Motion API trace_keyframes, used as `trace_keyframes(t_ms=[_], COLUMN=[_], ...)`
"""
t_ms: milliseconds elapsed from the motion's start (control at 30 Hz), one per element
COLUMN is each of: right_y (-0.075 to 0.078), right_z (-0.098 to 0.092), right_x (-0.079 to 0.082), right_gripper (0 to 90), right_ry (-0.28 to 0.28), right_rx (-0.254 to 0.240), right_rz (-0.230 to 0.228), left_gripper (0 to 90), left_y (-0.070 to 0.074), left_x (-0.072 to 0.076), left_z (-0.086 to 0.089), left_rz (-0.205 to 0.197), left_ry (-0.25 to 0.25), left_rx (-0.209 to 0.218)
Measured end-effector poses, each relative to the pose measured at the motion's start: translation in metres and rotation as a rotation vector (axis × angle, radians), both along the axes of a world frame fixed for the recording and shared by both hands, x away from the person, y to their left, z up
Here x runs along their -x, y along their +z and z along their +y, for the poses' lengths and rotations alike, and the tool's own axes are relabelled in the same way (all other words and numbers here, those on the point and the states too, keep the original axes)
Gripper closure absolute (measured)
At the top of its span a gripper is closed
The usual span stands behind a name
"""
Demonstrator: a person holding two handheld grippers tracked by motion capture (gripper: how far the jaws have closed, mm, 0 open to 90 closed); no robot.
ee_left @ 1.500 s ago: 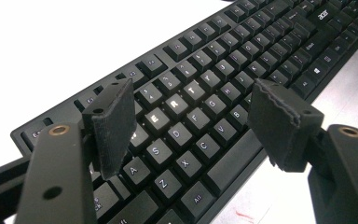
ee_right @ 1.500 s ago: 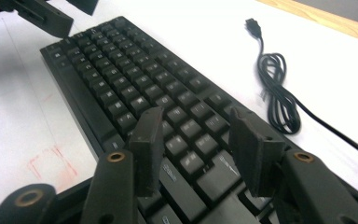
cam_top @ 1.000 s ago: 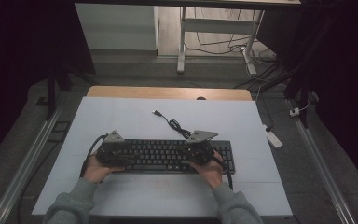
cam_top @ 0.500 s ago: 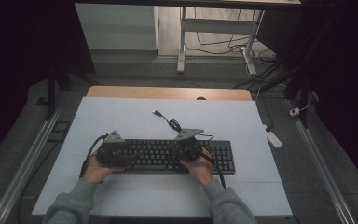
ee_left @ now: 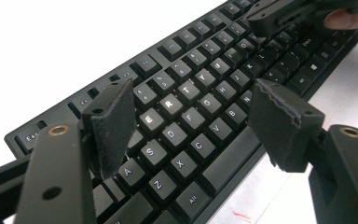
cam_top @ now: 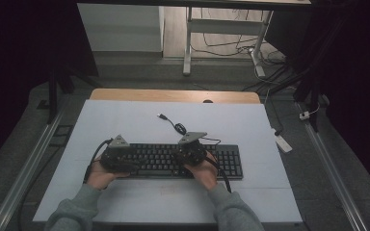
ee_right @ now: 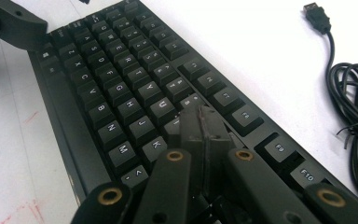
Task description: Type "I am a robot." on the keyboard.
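Two grippers over keyboard (cam_top: 183,160), lying at table (cam_top: 125,120) centre-front. Right gripper (ee_right: 200,122): jaws together, tips on keys near I/K, prob. used as single poking finger. Left gripper (ee_left: 191,116): jaws apart, hovering above E-R-T area, nothing gripped. USB cable (ee_right: 354,107) unplugged, coiled behind.
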State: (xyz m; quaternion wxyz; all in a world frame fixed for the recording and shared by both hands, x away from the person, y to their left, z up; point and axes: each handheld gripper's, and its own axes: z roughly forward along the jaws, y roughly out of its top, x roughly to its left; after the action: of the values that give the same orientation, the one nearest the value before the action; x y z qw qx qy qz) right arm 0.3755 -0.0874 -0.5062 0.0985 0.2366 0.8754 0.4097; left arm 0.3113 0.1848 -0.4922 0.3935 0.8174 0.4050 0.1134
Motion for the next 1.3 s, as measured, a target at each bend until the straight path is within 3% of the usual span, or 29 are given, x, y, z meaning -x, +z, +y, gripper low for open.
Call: trace_keyframes(t_ms=[267, 367, 667, 1133, 1300], right_y=[-0.004, -0.004, -0.01, -0.011, -0.001], right_z=[0.001, 0.001, 0.002, 0.005, 0.003], right_x=[-0.002, -0.002, -0.006, -0.006, 0.0], right_gripper=[89.4, 89.4, 89.4, 89.7, 89.7], right_ry=[-0.002, -0.003, -0.003, -0.008, -0.005], right_rx=[0.015, 0.003, 0.009, 0.033, -0.026], right_rz=[0.015, 0.019, 0.031, 0.03, -0.007], left_gripper=[31.7, 31.7, 31.1, 30.5, 30.6], left_y=[0.001, 0.004, -0.001, -0.004, -0.004], left_x=[-0.001, 0.003, 0.001, 0.001, 0.0], left_z=[0.005, 0.006, 0.002, 0.001, 0.002], left_rz=[0.008, -0.009, 0.005, 0.013, 0.01], left_ry=[0.01, 0.009, -0.006, -0.011, 0.0], left_rx=[0.026, 0.042, 0.008, -0.006, 0.007])
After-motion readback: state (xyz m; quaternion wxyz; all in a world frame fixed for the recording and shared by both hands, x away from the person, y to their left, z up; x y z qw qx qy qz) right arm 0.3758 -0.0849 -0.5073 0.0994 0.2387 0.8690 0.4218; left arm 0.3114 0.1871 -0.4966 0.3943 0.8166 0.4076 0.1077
